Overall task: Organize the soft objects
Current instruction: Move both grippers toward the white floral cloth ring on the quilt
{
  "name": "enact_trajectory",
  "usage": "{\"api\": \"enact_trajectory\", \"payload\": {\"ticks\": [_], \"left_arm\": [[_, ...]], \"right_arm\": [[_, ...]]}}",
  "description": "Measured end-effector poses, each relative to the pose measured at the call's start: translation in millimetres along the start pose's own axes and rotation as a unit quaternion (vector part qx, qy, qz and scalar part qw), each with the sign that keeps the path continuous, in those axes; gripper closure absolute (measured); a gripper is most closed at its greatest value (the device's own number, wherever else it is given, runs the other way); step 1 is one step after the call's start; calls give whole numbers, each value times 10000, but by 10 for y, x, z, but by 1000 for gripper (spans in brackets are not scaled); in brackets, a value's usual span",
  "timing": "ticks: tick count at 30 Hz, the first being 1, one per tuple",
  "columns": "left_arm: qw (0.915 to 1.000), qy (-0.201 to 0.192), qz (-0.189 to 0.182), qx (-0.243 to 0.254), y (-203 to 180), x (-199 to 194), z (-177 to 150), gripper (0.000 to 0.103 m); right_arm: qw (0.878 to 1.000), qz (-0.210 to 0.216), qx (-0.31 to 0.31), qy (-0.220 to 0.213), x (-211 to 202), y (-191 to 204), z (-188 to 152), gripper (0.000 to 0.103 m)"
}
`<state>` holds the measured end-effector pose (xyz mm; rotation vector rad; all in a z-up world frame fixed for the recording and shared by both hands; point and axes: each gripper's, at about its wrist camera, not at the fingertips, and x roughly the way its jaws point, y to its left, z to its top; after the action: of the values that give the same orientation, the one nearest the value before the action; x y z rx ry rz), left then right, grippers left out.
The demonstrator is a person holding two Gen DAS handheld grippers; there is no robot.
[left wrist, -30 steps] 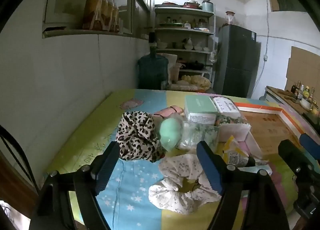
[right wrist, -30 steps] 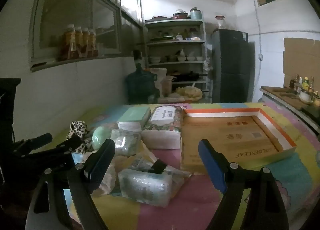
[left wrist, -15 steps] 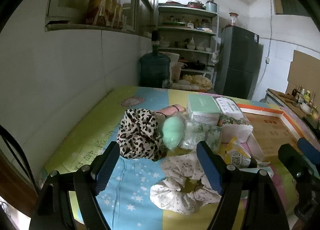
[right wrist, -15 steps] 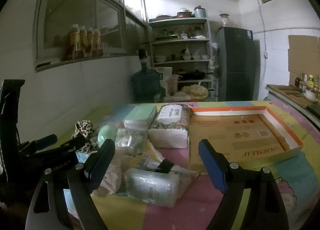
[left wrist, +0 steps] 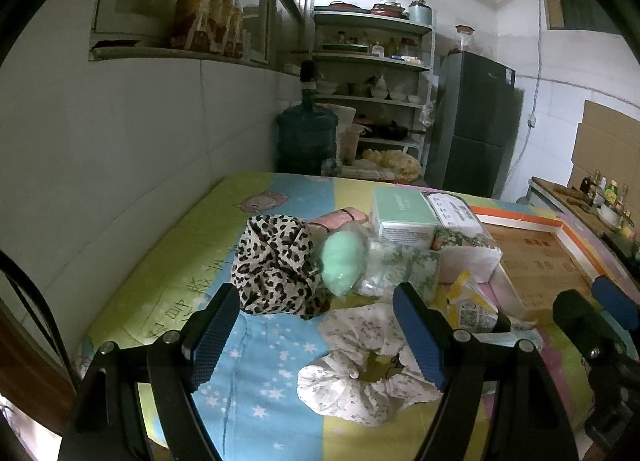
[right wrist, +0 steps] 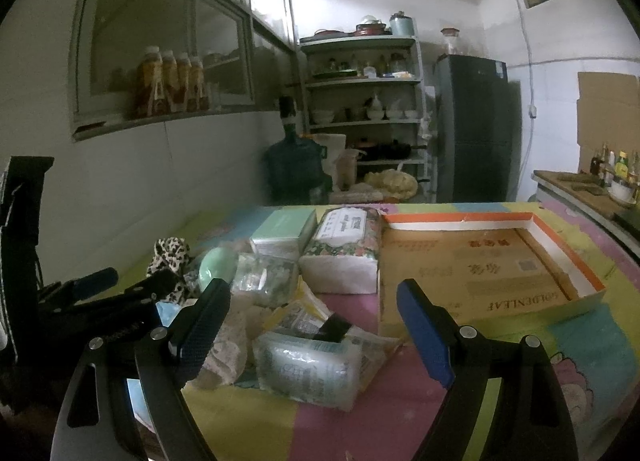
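1. The left gripper (left wrist: 316,335) and right gripper (right wrist: 312,327) are both wide open and hold nothing.
2. The white flowery cloth scrunchie (left wrist: 360,373), low in the middle of the left view, looks light and squishy; pinch its puffy rim.
3. The leopard-print cloth scrunchie (left wrist: 276,265) sits behind it, just as soft.
4. The flat cardboard box with the orange rim (right wrist: 560,237), at the right, is empty.

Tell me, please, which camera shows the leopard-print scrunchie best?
The left wrist view: the leopard-print scrunchie lies whole and near, just beyond the open left gripper. The right wrist view shows only a small part, far off behind the other gripper's arm.
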<state>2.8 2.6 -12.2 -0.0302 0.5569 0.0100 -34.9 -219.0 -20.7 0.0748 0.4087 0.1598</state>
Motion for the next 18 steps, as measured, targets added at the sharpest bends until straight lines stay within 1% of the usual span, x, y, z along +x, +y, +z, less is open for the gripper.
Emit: {"api": "enact_trajectory", "payload": {"ticks": [18], "left_arm": [[10000,35,-70,49,-51,18,-5,24]], "right_arm": [[10000,2,35,14,-5,-13,0,16]]}}
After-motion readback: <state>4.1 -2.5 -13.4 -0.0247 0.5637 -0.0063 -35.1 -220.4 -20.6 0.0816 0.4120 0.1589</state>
